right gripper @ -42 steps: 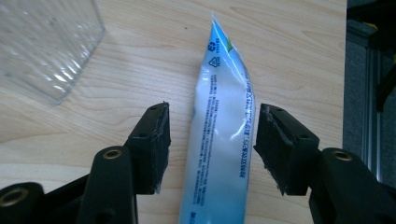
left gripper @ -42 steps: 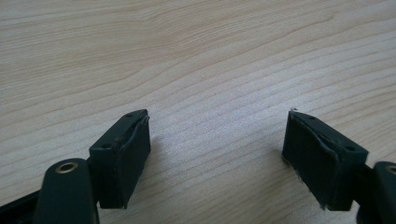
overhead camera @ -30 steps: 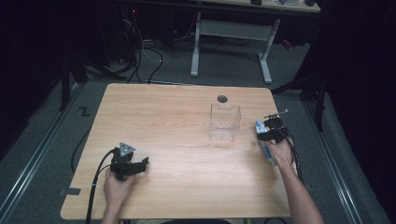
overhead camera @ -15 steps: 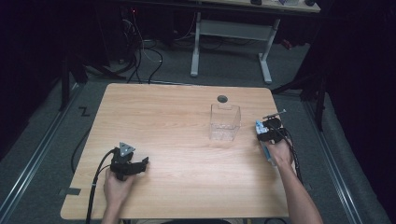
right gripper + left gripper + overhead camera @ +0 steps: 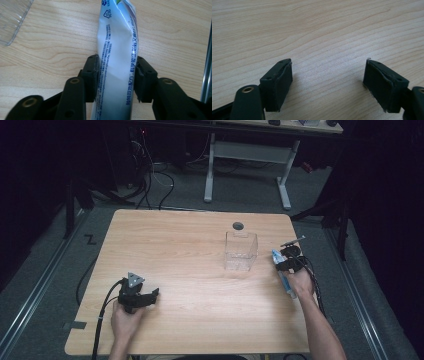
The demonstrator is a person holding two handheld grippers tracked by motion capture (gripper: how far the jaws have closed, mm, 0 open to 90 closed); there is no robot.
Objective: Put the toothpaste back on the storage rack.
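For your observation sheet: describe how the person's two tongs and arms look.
Both tongs, left and right, are black, with flat rectangular pads on pinned, brass-eyed links. The left carries a grey three-cornered plate and trails a black cable. The forearms are bare, no sleeves.

Desk (image 5: 190, 245): light wood w/ wavy tan grain, one dark round hole near far edge. Tube (image 5: 117, 57): white, blue print & recycling mark, bit of green + purple at far end, shading to dark teal/grey near the jaws. Box (image 5: 241, 251): clear, colourless. Right gripper (image 5: 115, 76): black, brass-coloured rivets. Left gripper (image 5: 329, 80): black too, brass rivet; grey 3-cornered plate on top in high view. Floor: grey carpet. Far desk legs: white.
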